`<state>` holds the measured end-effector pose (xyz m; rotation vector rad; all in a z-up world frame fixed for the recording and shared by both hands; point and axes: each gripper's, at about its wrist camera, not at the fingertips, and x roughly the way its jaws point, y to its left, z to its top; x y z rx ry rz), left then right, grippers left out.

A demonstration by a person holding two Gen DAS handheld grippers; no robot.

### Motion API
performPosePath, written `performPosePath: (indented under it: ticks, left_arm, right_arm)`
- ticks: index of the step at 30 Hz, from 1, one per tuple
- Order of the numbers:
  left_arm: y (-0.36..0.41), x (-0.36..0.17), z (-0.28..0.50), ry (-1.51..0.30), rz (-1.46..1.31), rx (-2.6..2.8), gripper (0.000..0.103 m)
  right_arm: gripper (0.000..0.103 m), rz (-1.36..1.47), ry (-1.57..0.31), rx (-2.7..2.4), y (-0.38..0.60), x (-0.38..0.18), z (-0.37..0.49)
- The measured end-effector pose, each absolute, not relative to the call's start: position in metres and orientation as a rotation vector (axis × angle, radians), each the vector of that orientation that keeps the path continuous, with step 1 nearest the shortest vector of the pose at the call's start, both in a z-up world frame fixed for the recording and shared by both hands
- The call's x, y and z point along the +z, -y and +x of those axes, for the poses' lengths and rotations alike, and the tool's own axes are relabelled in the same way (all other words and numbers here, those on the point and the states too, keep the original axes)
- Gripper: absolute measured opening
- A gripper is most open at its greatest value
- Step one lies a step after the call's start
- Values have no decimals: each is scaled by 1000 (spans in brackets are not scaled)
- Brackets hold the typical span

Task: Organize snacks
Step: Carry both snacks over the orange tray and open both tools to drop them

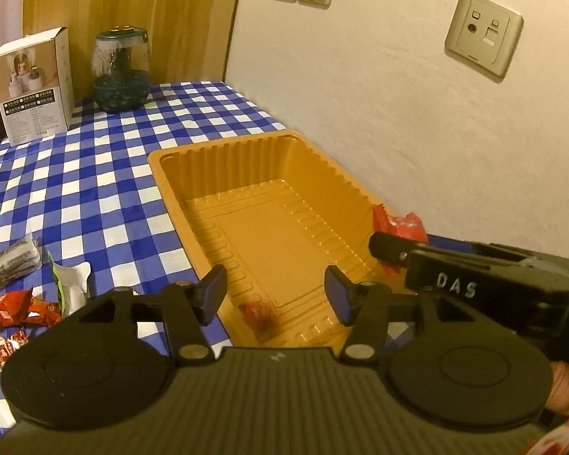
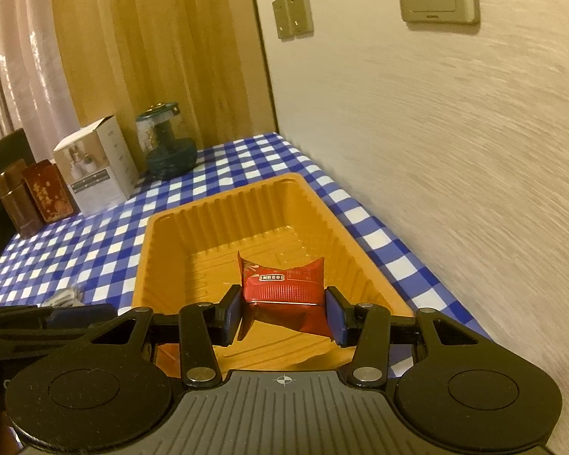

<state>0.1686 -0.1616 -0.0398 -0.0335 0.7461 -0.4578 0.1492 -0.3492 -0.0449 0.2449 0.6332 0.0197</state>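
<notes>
Checked tablecloth (image 2: 95,250): right hand-held gripper (image 2: 284,313) clamps glossy red snack packet (image 2: 282,288); left hand-held gripper (image 1: 275,295) seemingly empty, parted

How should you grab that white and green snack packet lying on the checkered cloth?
Probably pinch the white and green packet across its narrow middle, coming down from above. It lies flat on the checkered cloth, so its edges are hard to get under, and red packets crowd one side.

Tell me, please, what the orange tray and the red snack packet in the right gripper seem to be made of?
Orange tray: probably thin moulded plastic, glossy; its walls are ribbed and the floor shows pressed ridges and highlights.
Red snack packet, pinched in the right gripper: likely metallised foil or plastic film, shiny; it creases and has flared, crimped ends.
</notes>
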Motion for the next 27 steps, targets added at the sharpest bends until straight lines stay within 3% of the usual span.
performPosePath:
  ticks: [18,19,21,27]
  left_arm:
    - [136,-32,161,-739,-37,-394,53]
    - [135,-32,161,-737,-38,-388,53]
    - [132,-32,162,-739,-39,-377,53]
    - [123,-35,162,-748,-52,-344,53]
  right_arm:
    - [47,252,-637,47,343,-44,153]
    - [49,260,-631,58,343,-44,154]
    - [82,282,-625,63,345,-44,154]
    - [86,300,-628,27,351,-45,150]
